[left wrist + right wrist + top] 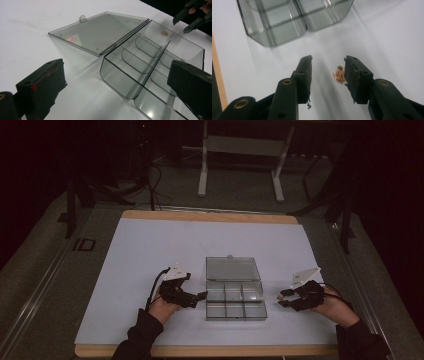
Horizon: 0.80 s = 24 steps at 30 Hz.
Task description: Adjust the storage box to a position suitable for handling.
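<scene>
Two black jaws of the right gripper stand partly spread low in its own view, a small coppery clump touching the right-hand one, nothing pinched. Farther up lies the clear compartment box, lid open. The left gripper gapes wide, one jaw beside the box's near wall. No writing is readable.

Small coppery clump, too blurred to identify
</scene>
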Each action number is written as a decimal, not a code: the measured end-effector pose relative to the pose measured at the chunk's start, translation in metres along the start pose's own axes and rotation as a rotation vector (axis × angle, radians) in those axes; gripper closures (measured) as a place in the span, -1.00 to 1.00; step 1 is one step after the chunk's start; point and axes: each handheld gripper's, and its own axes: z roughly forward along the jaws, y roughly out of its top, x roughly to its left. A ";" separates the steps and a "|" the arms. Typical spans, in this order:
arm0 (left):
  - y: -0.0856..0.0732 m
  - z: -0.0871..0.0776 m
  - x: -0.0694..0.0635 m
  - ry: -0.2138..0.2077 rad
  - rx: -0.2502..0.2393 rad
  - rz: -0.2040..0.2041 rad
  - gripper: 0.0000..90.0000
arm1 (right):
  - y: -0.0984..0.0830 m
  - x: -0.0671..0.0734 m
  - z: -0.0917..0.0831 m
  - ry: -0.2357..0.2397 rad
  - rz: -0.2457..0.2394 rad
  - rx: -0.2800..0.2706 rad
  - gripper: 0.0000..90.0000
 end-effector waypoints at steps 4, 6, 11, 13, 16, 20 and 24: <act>-0.005 -0.004 0.000 0.006 0.007 -0.002 -0.96 | -0.002 -0.003 0.004 0.003 -0.010 0.070 0.42; -0.008 -0.006 0.000 0.009 0.004 -0.005 -0.96 | -0.002 -0.006 0.007 0.001 -0.010 0.103 0.44; -0.013 -0.009 0.000 0.026 0.009 -0.001 -0.96 | 0.000 -0.013 0.015 -0.001 -0.006 0.164 0.44; -0.015 -0.009 0.000 0.025 0.008 -0.001 -0.96 | 0.002 -0.015 0.017 -0.007 -0.009 0.188 0.43; -0.017 -0.008 -0.001 0.021 0.014 0.003 -0.96 | 0.007 -0.018 0.019 0.000 -0.013 0.208 0.43; -0.019 -0.007 -0.001 0.020 0.015 0.001 -0.96 | 0.013 -0.020 0.021 0.012 -0.024 0.225 0.46; -0.020 -0.007 -0.001 0.016 0.013 -0.004 -0.96 | 0.019 -0.020 0.025 0.033 -0.037 0.252 0.53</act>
